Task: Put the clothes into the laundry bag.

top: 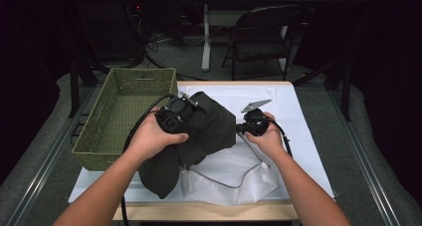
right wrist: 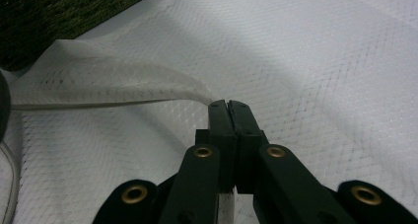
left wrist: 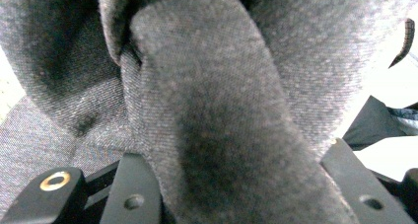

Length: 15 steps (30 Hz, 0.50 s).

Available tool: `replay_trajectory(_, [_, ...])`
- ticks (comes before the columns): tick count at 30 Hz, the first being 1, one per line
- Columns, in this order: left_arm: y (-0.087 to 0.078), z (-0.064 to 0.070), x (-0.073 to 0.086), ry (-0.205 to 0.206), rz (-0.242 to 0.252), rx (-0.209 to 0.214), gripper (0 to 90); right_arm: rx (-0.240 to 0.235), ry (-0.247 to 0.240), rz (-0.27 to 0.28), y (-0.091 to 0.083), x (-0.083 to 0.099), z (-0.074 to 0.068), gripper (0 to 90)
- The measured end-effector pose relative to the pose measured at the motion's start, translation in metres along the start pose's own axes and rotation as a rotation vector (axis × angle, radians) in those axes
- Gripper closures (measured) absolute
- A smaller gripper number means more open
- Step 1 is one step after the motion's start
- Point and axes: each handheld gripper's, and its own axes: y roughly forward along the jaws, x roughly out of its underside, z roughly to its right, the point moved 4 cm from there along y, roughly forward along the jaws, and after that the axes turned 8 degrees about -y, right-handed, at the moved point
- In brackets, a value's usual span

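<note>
I read this as stuffing a dark garment (top: 206,129) into a white mesh laundry bag (top: 234,178), and the two hands split the work accordingly. In the high view the left gripper (top: 175,115) sits at centre frame, buried in the top of the garment, which bulges in a heap just right of the green wicker basket (top: 102,131) at the left. In the left gripper view a thick fold of the grey-black cloth (left wrist: 217,135) runs up between the two jaws, which stand well apart with the fabric packed between them; I judge it is gripping that bunch, held high so the rest can hang and feed downward. The right gripper (top: 251,126), right of centre in the high view, does the opposite job: in the right gripper view its jaws are pressed fully together on the thin hem of the mesh bag (right wrist: 148,93), which lifts away toward the left of that frame as a taut ridge. I take that as pulling the bag's mouth open and away from the white table cover (top: 303,136). The garment's lower end lies over the bag at the bottom centre, whether inside it or merely on top I cannot tell.
</note>
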Motion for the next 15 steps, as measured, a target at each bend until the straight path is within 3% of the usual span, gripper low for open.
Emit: replay_trajectory(15, [0.016,0.017,0.014,0.049,-0.036,0.018,59.9,0.005,0.015,0.022,-0.004,-0.003,0.005,89.9])
